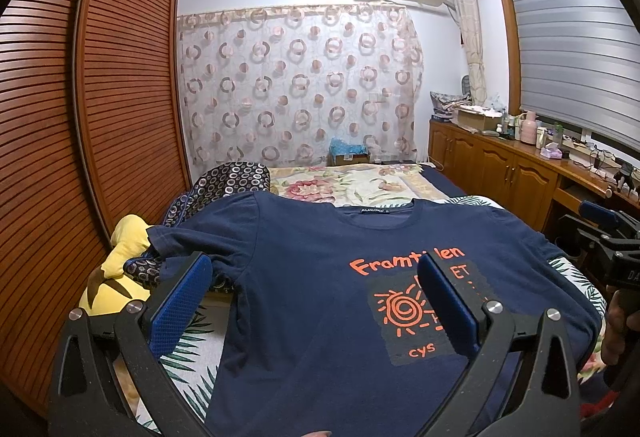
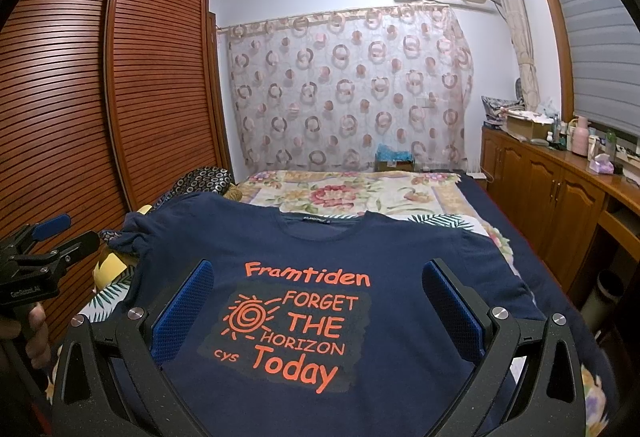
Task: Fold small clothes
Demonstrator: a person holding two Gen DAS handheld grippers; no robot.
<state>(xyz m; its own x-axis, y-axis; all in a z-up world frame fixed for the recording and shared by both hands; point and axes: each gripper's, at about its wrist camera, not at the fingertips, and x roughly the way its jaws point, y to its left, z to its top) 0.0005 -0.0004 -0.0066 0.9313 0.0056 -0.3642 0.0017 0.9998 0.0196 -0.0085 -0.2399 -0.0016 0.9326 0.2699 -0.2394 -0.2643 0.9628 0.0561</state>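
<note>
Navy T-shirt (image 2: 320, 249) spread face-up on the bed (image 2: 360, 193), collar toward the far curtain, orange print upward; laid flat, presumably for ready access to sleeves and hem. Left sleeve (image 1: 188, 237) bunched beside a yellow plush toy (image 1: 116, 269), apparently still to be smoothed. Left claw (image 1: 316, 289) released, blue pads wide apart, poised above the left half of the shirt, grasping nothing. Right claw (image 2: 318, 297) likewise released, centred over the print. Both held just above the cloth, probably ahead of a first fold; folding not yet begun.
</note>
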